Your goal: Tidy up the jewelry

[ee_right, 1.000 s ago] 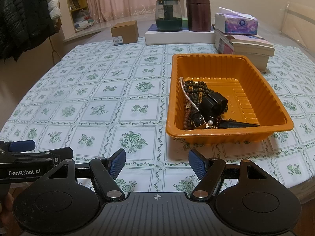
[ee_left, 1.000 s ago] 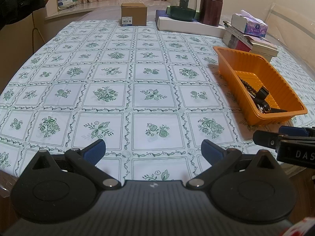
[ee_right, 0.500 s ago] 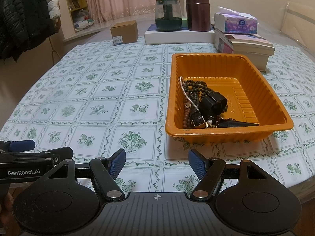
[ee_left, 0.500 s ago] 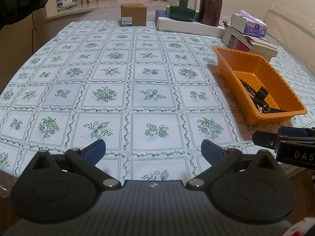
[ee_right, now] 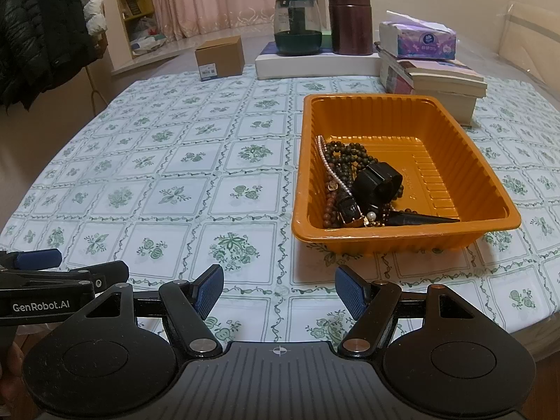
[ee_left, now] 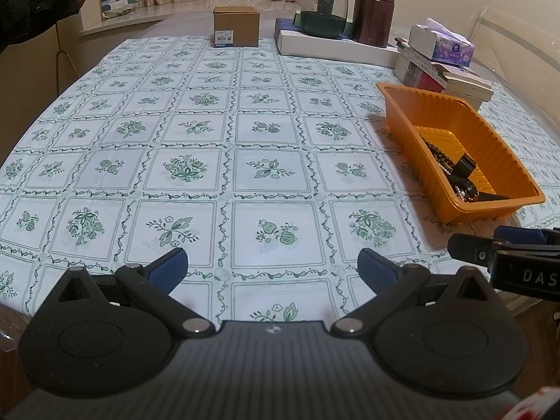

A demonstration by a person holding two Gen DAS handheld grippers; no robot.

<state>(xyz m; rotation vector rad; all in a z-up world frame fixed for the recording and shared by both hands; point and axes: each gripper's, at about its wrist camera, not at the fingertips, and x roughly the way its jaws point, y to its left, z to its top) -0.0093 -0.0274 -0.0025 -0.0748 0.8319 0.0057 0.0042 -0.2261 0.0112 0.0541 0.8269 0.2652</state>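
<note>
Above the near table edge we hold both grippers, left [ee_left: 272,266] and right [ee_right: 279,290], spread wide; beads [ee_right: 344,161] lie in the tray [ee_right: 395,239].

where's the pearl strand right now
In the right wrist view, the pearl strand lies inside the orange tray, along its left wall, beside the dark bead necklaces.

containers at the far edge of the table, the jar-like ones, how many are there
2. A glass jar with a dark green base stands on the flat white box, and a dark brown canister stands just right of it on the same box. None seem hidden.
</note>
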